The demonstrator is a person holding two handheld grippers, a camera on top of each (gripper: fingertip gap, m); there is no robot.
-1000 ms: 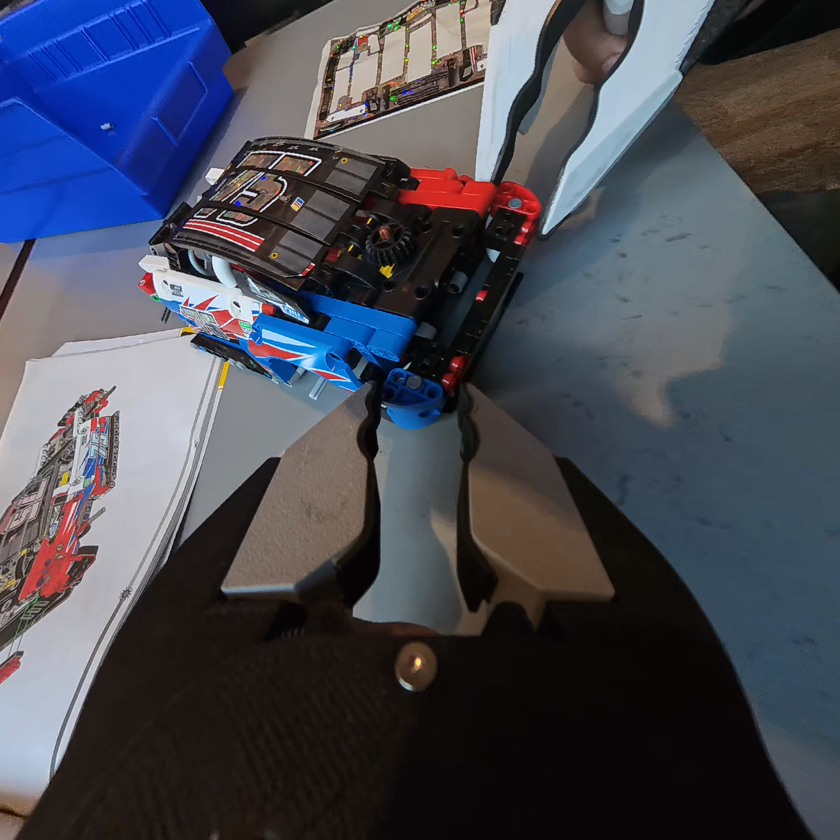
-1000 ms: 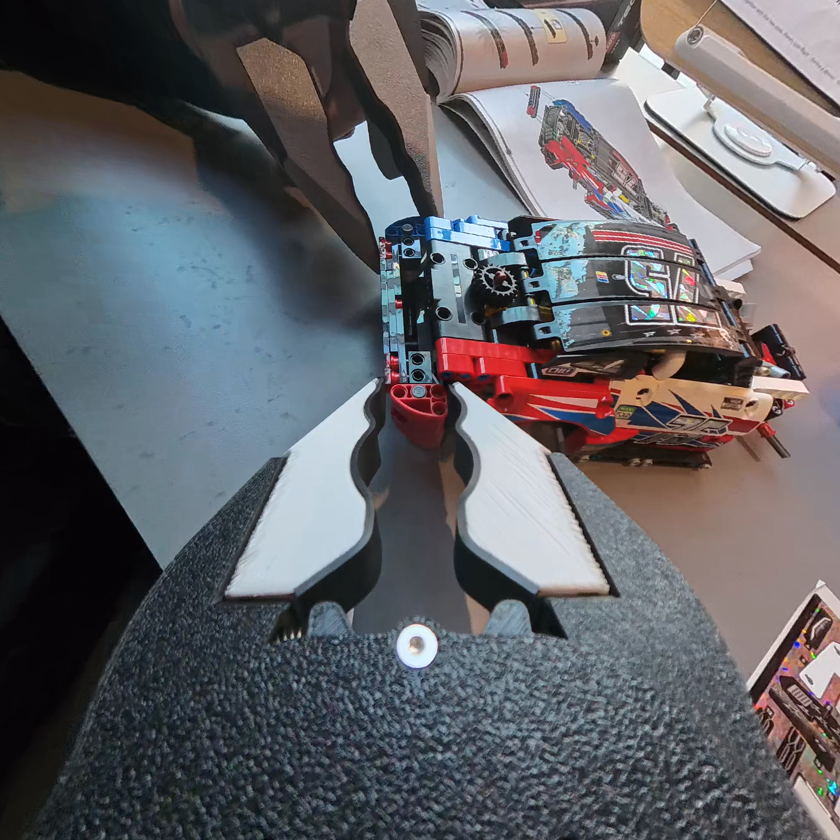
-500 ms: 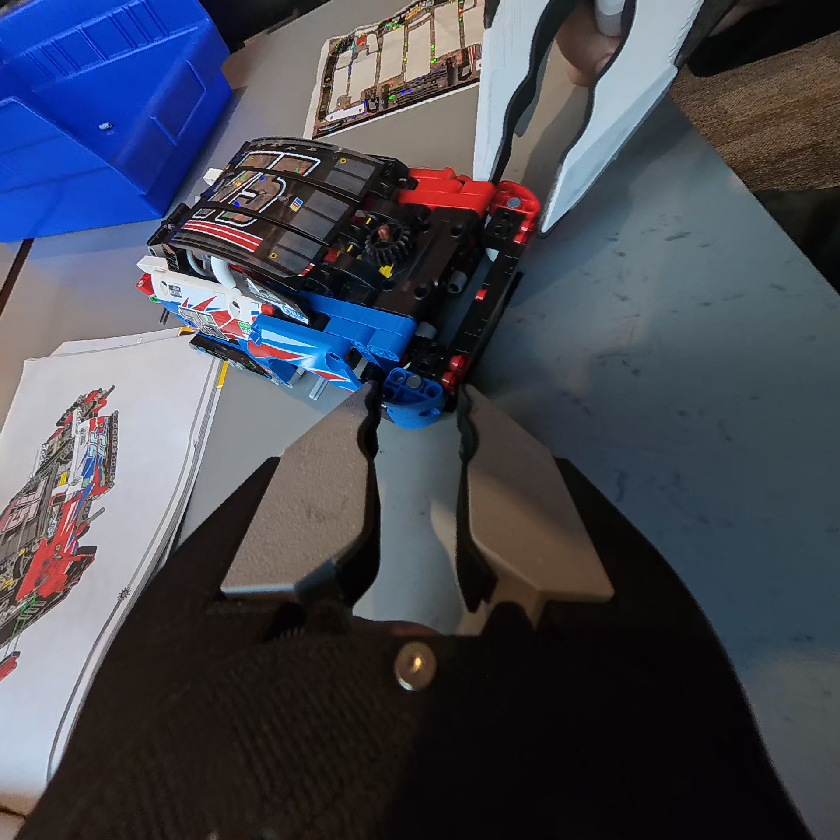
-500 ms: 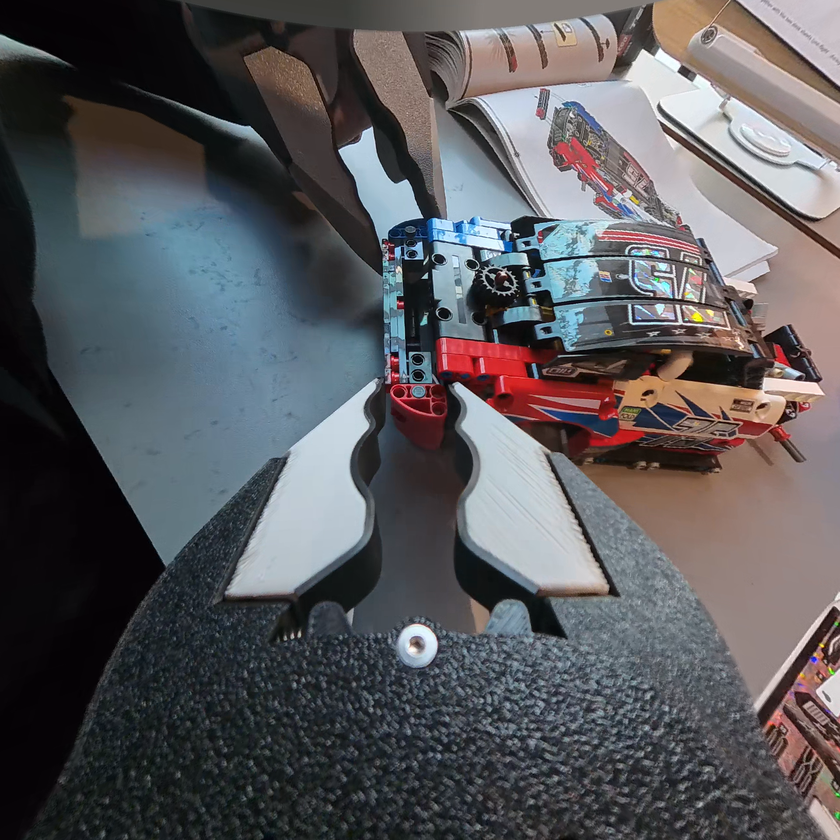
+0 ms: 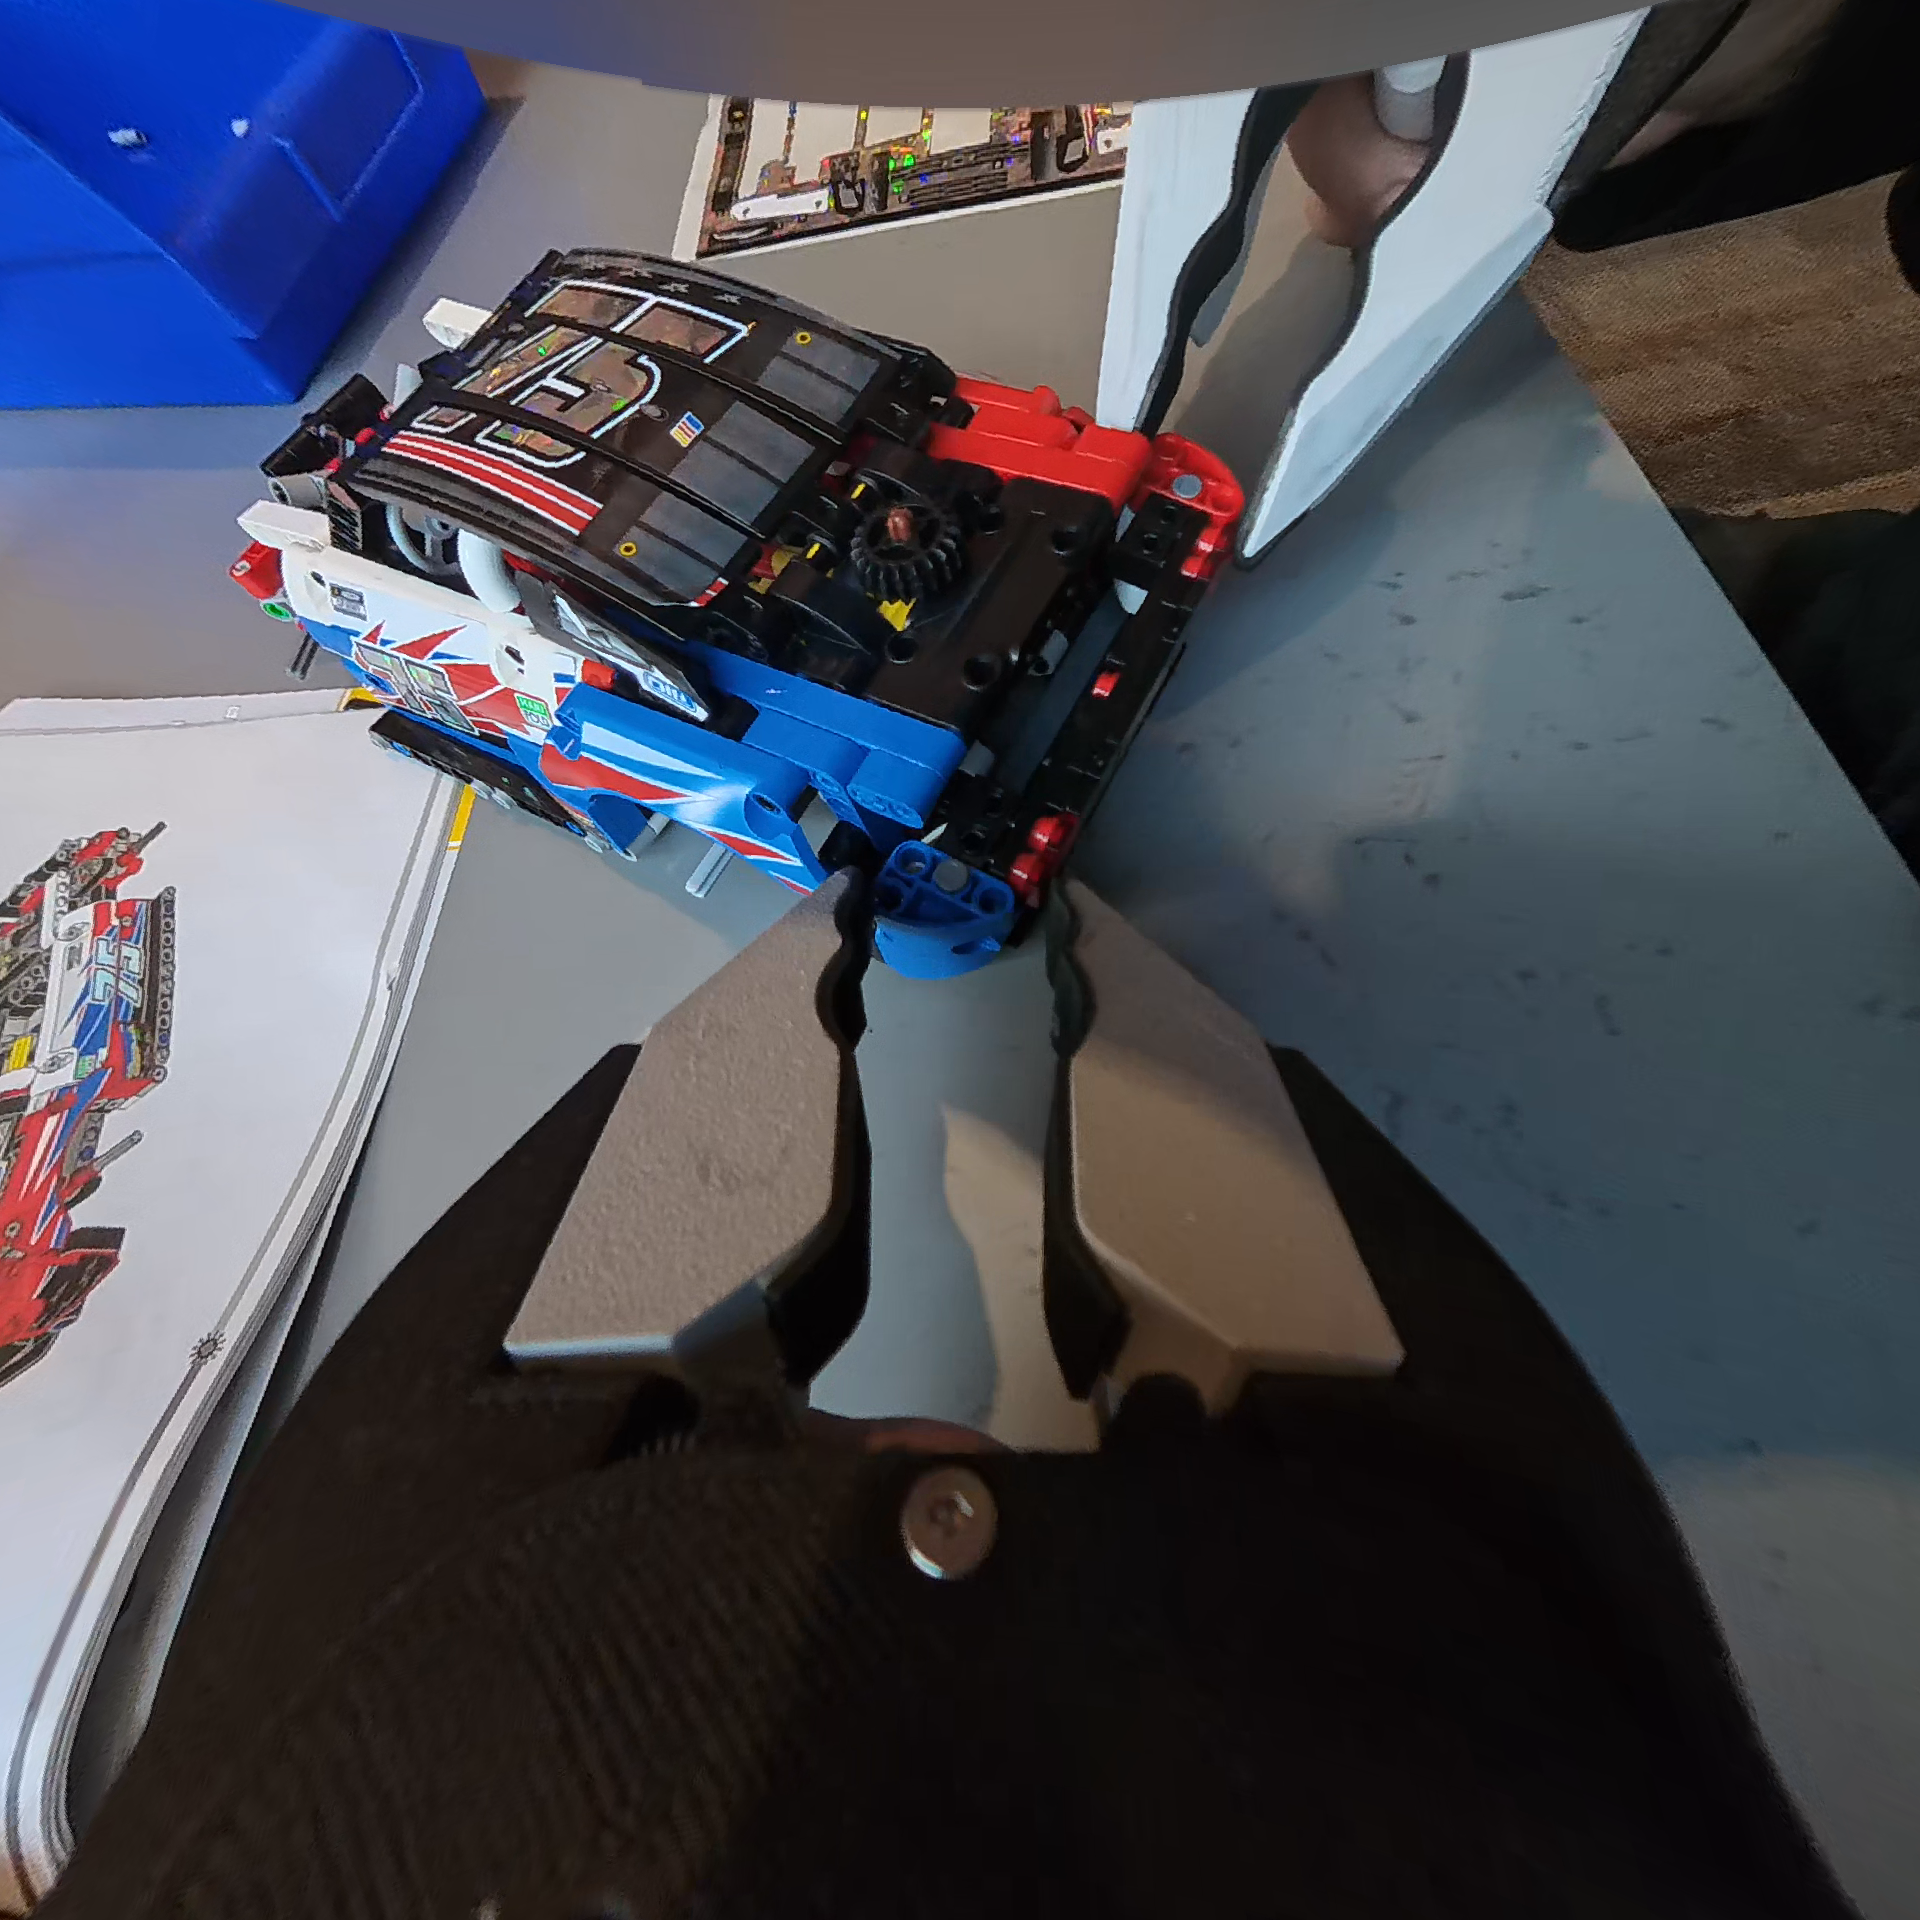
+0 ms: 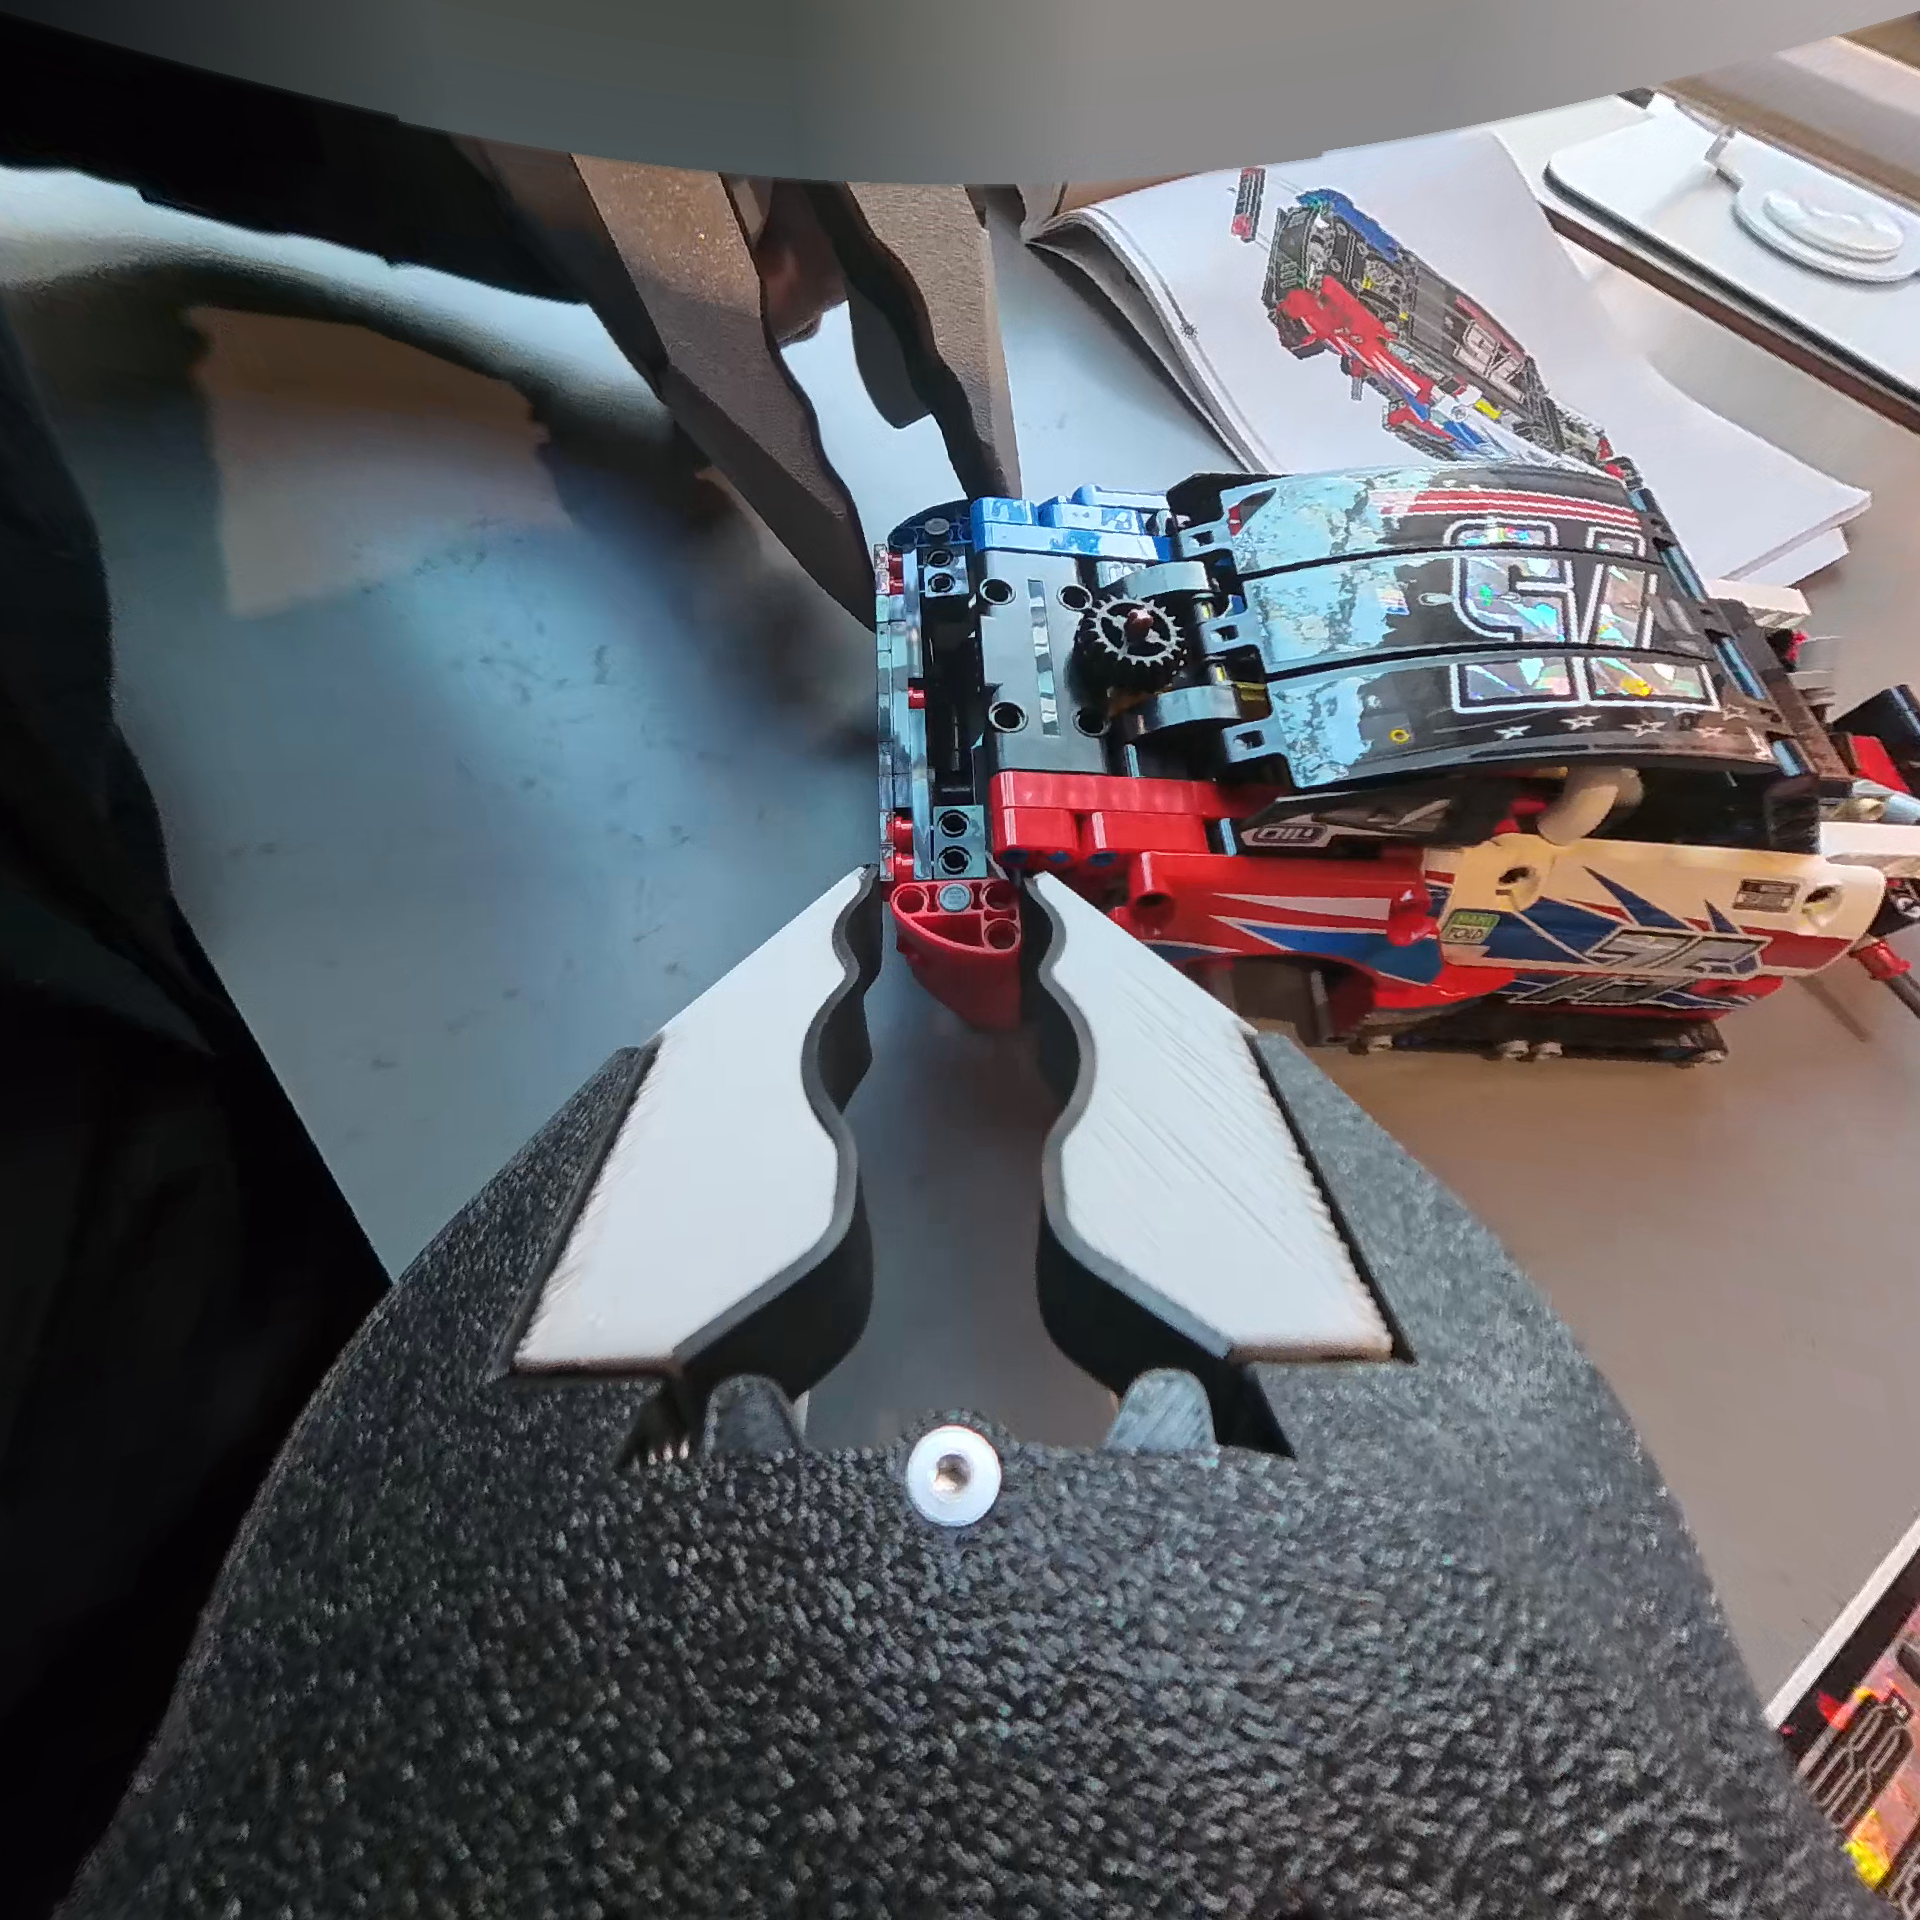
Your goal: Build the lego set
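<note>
The lego car [image 5: 727, 582], with a black roof, a blue side and a red side, lies on the grey table [image 5: 1455, 935]. My left gripper [image 5: 951, 894] has grey fingers and is shut on the car's blue rear corner [image 5: 935, 914]. My right gripper [image 6: 951, 888] has white fingers and is shut on the red rear corner [image 6: 951, 935]. Each gripper also shows in the other's view: the right gripper [image 5: 1195, 488] at the red corner [image 5: 1184, 478], the left gripper [image 6: 930, 551] at the blue corner. The car [image 6: 1351, 727] points away from both grippers.
A blue bin [image 5: 156, 187] stands at the far left. An open instruction booklet [image 5: 156, 1039] lies beside the car and also shows in the right wrist view [image 6: 1455, 312]. A sticker sheet [image 5: 904, 166] lies behind the car. The table edge and carpet [image 5: 1714, 364] are on the right. Spacing between my two grippers at the tips: around 9 cm.
Both grippers keep their hold on the car's rear corners. The car has barely moved; the views have only shifted a little.
</note>
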